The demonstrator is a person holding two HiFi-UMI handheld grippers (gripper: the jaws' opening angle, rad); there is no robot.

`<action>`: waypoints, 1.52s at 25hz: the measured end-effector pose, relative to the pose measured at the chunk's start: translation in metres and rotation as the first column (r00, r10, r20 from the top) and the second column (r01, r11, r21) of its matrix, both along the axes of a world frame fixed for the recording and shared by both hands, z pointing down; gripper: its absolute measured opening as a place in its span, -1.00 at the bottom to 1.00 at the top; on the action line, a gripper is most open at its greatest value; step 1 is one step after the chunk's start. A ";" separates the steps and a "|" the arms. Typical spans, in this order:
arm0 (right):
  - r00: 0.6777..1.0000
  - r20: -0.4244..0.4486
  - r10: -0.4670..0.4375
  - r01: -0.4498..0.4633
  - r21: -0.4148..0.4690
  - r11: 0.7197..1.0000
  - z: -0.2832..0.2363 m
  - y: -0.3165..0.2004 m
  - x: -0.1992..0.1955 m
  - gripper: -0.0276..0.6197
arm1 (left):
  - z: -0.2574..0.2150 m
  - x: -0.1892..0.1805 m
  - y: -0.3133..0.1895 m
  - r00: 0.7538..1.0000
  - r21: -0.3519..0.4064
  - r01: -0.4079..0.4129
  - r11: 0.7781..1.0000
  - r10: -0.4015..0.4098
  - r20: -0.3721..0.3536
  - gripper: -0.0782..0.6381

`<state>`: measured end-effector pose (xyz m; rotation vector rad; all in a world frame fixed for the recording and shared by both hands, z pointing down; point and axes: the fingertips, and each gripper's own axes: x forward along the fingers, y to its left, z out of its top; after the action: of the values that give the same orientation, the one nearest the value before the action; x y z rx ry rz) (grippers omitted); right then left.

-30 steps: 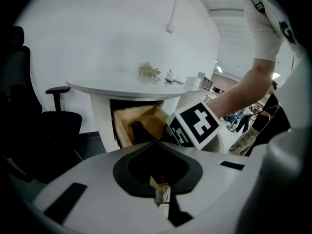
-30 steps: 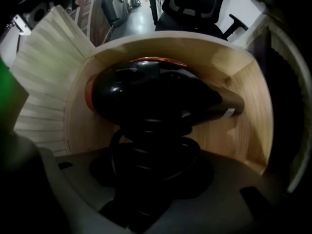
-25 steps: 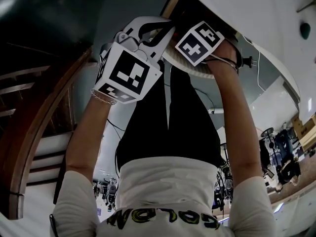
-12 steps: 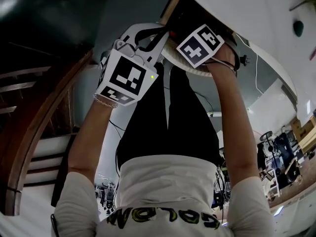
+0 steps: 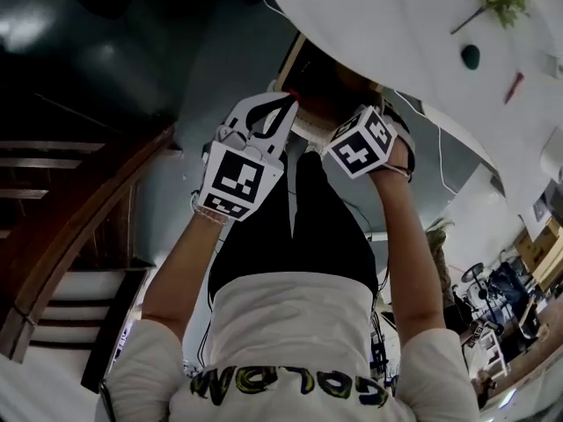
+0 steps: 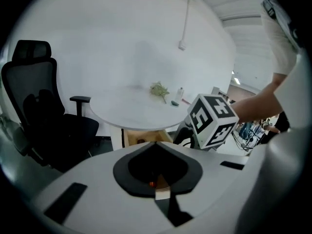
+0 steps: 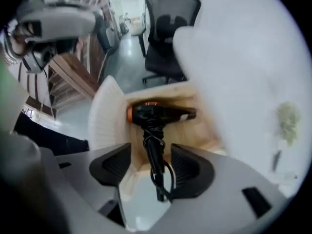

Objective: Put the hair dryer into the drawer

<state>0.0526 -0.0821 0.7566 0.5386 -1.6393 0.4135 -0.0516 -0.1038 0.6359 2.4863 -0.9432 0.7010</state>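
The black hair dryer [image 7: 161, 113] with an orange ring lies across the open wooden drawer [image 7: 197, 130] under the round white table [image 5: 396, 33]. Its cord [image 7: 157, 165] is wound on the handle. My right gripper [image 7: 151, 162] hangs above it, pointing down. Its jaws are closing, and the pads stand apart from the cord and handle below. In the head view the marker cube of the right gripper [image 5: 361, 143] sits before the drawer's fluted white front [image 5: 312, 130]. My left gripper [image 5: 286, 108] is beside it, shut on nothing.
A black office chair [image 6: 44, 121] stands left of the table [image 6: 136, 101]; another chair [image 7: 168, 28] is beyond the drawer. Small items and a green sprig [image 6: 159, 89] lie on the table top. Wooden stairs [image 5: 70, 227] run along the left.
Both grippers have lifted back from the drawer. The head view has swung so that more of the table top shows.
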 end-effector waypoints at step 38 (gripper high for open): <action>0.621 0.763 -0.179 -0.567 0.595 0.571 -0.583 0.071 0.027 -0.82 | -0.461 0.043 0.085 0.910 0.469 0.165 0.868 0.049 -0.411 -0.75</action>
<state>0.0795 -0.0106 0.1735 1.4447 -2.6374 -0.0062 -0.0090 -0.0186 0.1748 2.8528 -1.1300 -0.1289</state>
